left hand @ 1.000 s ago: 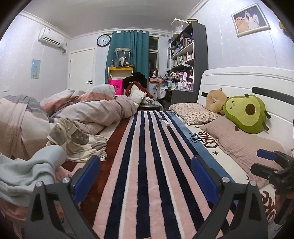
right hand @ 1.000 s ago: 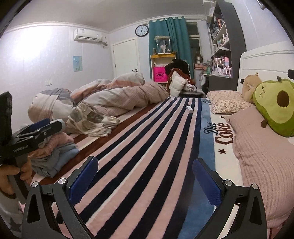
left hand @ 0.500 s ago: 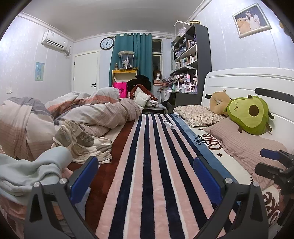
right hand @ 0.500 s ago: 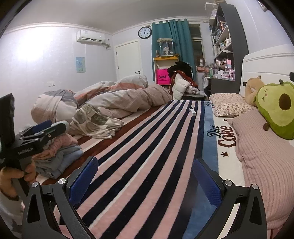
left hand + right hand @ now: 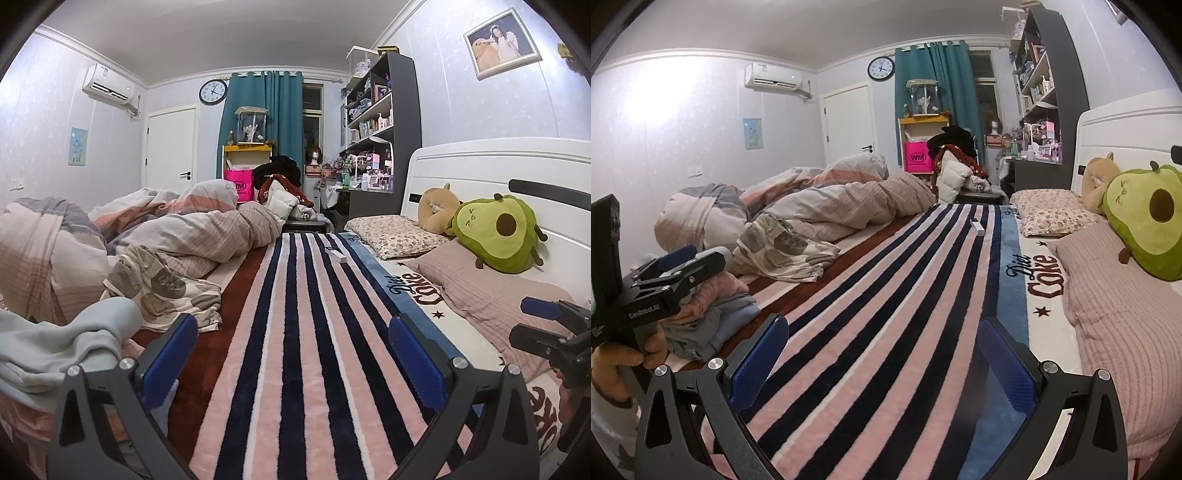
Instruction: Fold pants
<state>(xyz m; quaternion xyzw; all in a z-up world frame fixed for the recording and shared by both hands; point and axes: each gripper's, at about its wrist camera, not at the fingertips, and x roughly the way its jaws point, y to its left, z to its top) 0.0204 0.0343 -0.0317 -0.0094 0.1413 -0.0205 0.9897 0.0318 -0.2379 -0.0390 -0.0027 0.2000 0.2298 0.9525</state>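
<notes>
1. Left gripper (image 5: pixel 291 354) hangs low over the striped blanket (image 5: pixel 306 332), blue-padded fingers (image 5: pixel 168 354) spread wide apart, nothing between them
2. Right gripper (image 5: pixel 882 354) is the same story: jaws wide apart and empty above the pink and navy stripes
3. In the right wrist view the left gripper shows at the near left, a hand (image 5: pixel 624 360) wrapped around its handle
4. Just beside and behind that hand sits a folded pile of clothes (image 5: pixel 709 314), pink on top of blue layers, at the near left edge of the bed
5. The pants? A crumpled patterned garment (image 5: pixel 162 288) lies farther up the left side, touching the bunched duvet (image 5: pixel 192 229); whether it is the pants I cannot tell
6. A pale blue garment (image 5: pixel 55 347) fills the near left of the left wrist view, close by the left finger
7. On the right: a pink pillow (image 5: pixel 491 295), a floral pillow (image 5: pixel 391 234) farther back, and an avocado plush (image 5: pixel 498 232) against the white headboard (image 5: pixel 491 170)
8. A small white box (image 5: pixel 977 226) rests far up the stripes
</notes>
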